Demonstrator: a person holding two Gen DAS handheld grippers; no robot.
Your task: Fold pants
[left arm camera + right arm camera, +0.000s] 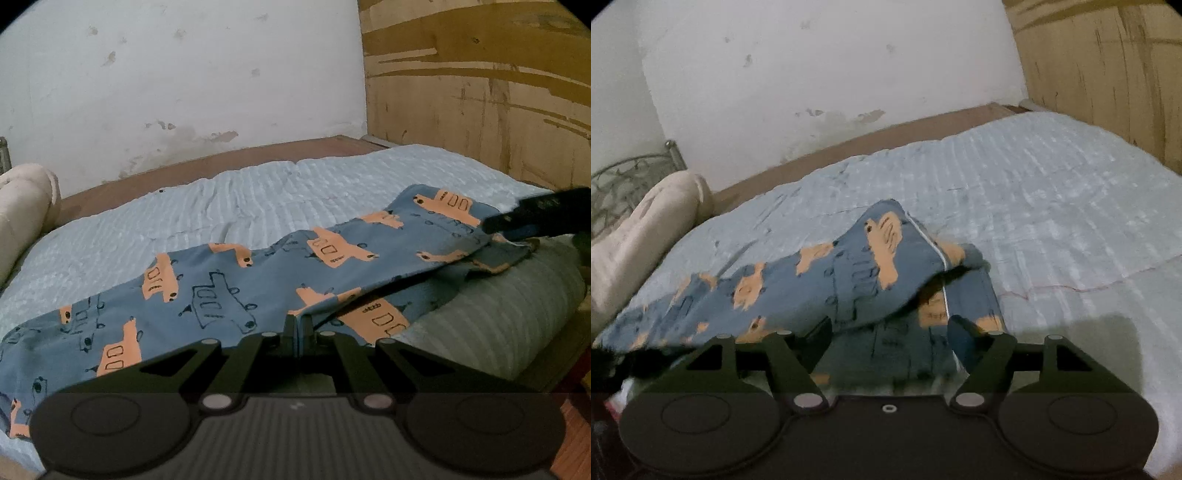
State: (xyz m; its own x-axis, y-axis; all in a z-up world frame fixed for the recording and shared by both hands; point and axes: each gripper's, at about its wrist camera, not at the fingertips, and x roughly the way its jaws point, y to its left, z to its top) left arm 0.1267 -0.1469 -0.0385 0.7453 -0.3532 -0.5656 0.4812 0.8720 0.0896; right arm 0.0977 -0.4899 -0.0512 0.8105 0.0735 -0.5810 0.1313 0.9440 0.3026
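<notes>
Blue pants printed with orange vehicles lie stretched across a light blue quilt on a bed. My left gripper is shut on a fold of the pants at their near edge. At the far right end of the pants, the right gripper's black fingers reach in over the cloth. In the right wrist view the pants are humped up, with a white-edged hem folded over. My right gripper stands open with its jaws wide apart; cloth lies between them, and neither pad presses on it.
A cream bolster lies at the left end of the bed, with a metal bed end behind it. A stained white wall runs along the back, and a brown board stands at the right. The quilt drops off at the near right edge.
</notes>
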